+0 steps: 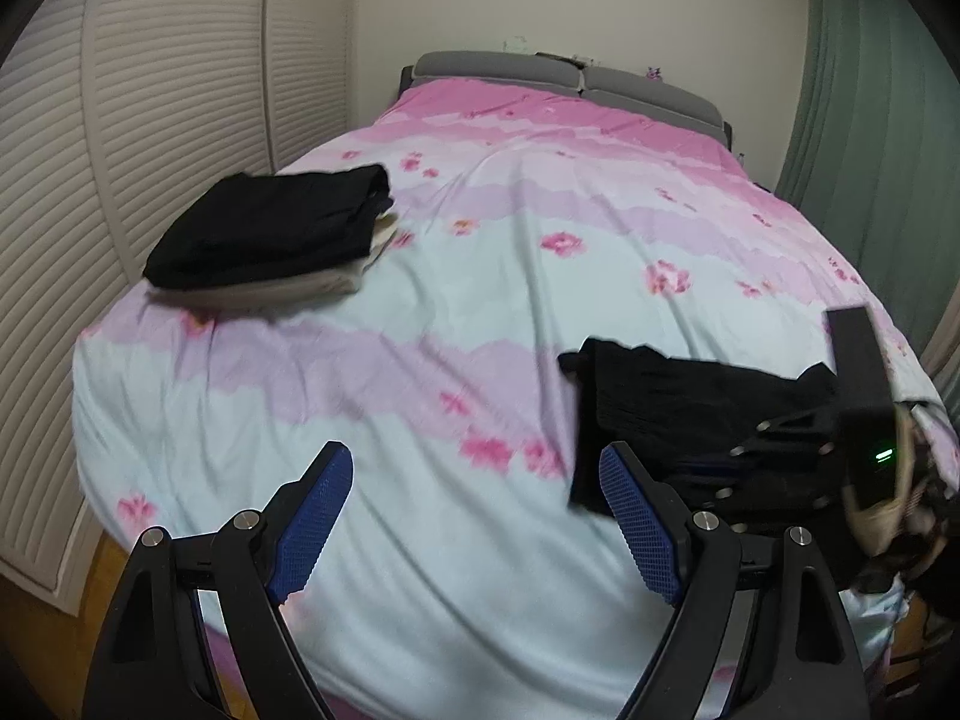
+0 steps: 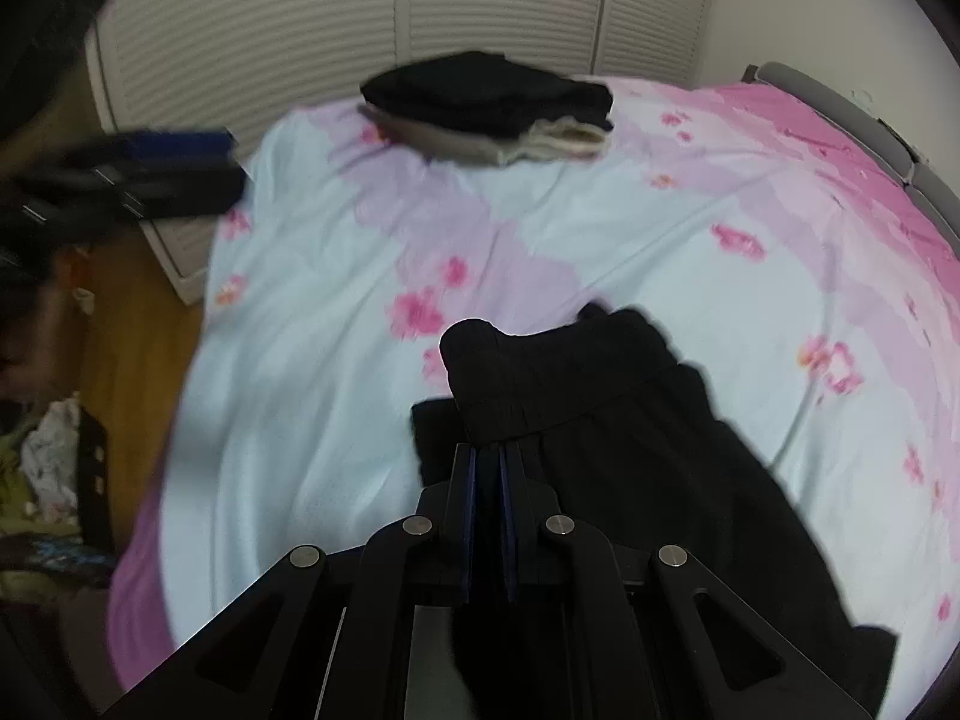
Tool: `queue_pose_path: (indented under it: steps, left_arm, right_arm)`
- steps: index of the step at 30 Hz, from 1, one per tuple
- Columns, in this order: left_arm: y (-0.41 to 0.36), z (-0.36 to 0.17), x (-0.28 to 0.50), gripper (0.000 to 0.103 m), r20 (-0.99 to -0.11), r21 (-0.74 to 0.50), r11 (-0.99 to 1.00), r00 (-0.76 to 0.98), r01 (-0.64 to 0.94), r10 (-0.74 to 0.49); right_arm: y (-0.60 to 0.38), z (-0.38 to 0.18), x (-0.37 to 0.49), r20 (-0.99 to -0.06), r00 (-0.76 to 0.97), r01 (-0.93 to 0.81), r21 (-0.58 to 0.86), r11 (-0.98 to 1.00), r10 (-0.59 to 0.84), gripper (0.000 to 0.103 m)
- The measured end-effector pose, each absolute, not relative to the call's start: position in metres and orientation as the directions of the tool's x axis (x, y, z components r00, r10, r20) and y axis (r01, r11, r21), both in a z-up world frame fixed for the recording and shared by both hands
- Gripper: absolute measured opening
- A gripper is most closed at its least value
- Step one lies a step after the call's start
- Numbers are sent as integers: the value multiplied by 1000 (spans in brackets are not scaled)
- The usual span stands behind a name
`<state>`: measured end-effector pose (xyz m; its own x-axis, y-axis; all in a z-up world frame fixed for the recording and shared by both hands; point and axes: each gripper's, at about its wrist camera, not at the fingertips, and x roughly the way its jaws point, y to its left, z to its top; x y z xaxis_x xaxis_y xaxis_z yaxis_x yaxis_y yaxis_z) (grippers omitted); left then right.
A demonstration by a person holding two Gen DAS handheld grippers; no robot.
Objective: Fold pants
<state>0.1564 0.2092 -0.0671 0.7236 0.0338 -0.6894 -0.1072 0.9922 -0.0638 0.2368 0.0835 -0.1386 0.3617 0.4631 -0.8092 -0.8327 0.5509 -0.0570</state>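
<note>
Black pants [image 2: 600, 420] lie bunched on the pink and pale blue bedspread [image 2: 336, 360], waistband toward the far side. My right gripper [image 2: 487, 456] is shut on the near edge of the pants. In the left wrist view the same pants [image 1: 678, 408] lie at the right, with the right gripper [image 1: 798, 438] on them. My left gripper [image 1: 477, 468] is open and empty above the bedspread [image 1: 420, 330], left of the pants. It shows blurred at the left of the right wrist view [image 2: 174, 162].
A stack of folded clothes, black on top of beige [image 1: 270, 228], sits at the bed's far left; it also shows in the right wrist view [image 2: 492, 102]. Louvred closet doors [image 1: 120, 150] stand left. A grey headboard [image 1: 570, 78] and green curtain [image 1: 870, 120] are behind. Clothes lie on the wooden floor [image 2: 48, 468].
</note>
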Motion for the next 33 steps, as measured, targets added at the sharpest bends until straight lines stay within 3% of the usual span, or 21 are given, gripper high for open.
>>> queue_pose_path:
  steps: [8,11,14,19,24,33]
  left_arm:
    - [205,-77,148,85,-698,-64,993,715,-103,29]
    - [196,-76,149,85,-697,-63,994,717,-86,18]
    - [185,-74,149,85,-695,-55,996,719,-63,7]
    - [152,-67,157,85,-688,-57,998,725,-3,-37]
    - [96,-63,170,85,-667,-72,991,733,115,-134]
    - [-22,-92,192,85,-654,-118,929,676,351,-339]
  right_arm:
    - [99,-187,230,-824,377,-785,-42,618,422,9]
    - [98,-191,221,-812,398,-773,-46,632,427,17]
    - [90,-185,212,-785,425,-752,-29,659,450,36]
    - [38,-156,194,-728,498,-658,36,753,470,44]
    - [-77,-124,164,-686,643,-414,63,908,341,62]
    - [-263,-119,106,-713,701,97,81,992,-10,63]
